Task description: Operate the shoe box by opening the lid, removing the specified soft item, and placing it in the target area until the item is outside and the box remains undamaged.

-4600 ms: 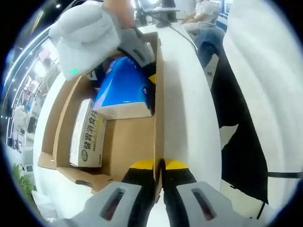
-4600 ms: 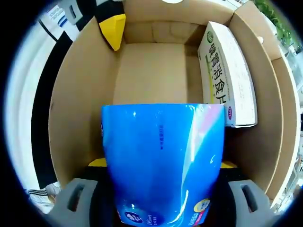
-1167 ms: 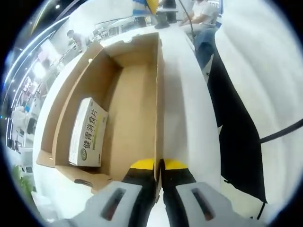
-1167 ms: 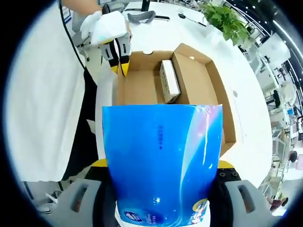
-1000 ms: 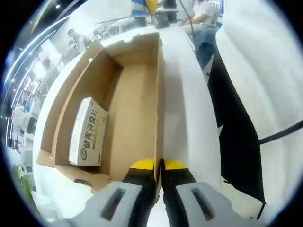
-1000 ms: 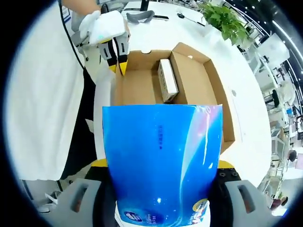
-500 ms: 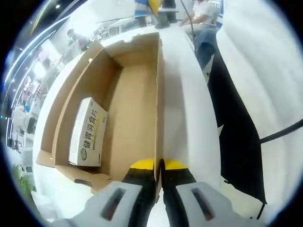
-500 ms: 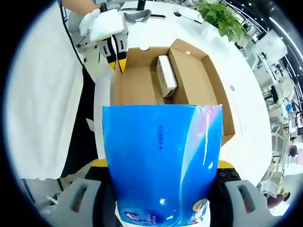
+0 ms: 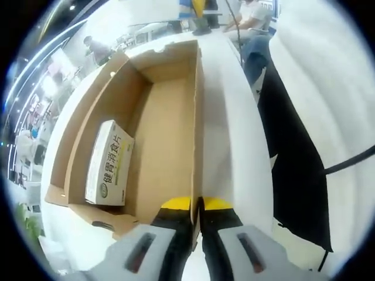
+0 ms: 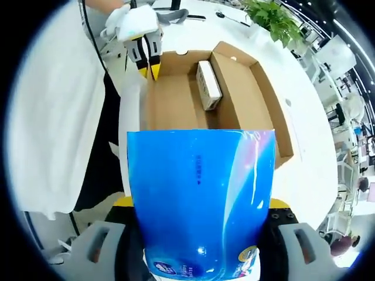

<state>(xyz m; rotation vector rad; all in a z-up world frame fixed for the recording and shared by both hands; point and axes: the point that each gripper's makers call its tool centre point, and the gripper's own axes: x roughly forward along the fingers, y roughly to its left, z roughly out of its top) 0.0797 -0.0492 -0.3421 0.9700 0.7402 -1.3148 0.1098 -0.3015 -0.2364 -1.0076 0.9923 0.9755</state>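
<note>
The open cardboard shoe box (image 9: 167, 129) (image 10: 176, 102) lies on a white table. My left gripper (image 9: 197, 206) is shut on the box's right side wall, its yellow tips either side of the cardboard edge; it appears from the other side as the left gripper (image 10: 145, 58) at the box's far corner. My right gripper (image 10: 196, 234) is shut on a soft blue tissue pack (image 10: 200, 199), held up above the near end of the box. A white medicine carton (image 9: 110, 164) (image 10: 208, 85) with green and yellow print lies inside the box along one wall.
A person's white shirt (image 10: 53, 117) and dark trousers (image 9: 290, 170) stand close beside the table. The white table (image 9: 231, 134) extends past the box. A green plant (image 10: 275, 17) and office desks are further off. Seated people (image 9: 249, 14) are in the background.
The right gripper's view has shifted slightly, so the box appears a little nearer and more centred beneath the held tissue pack. The left gripper and the box have stayed put.
</note>
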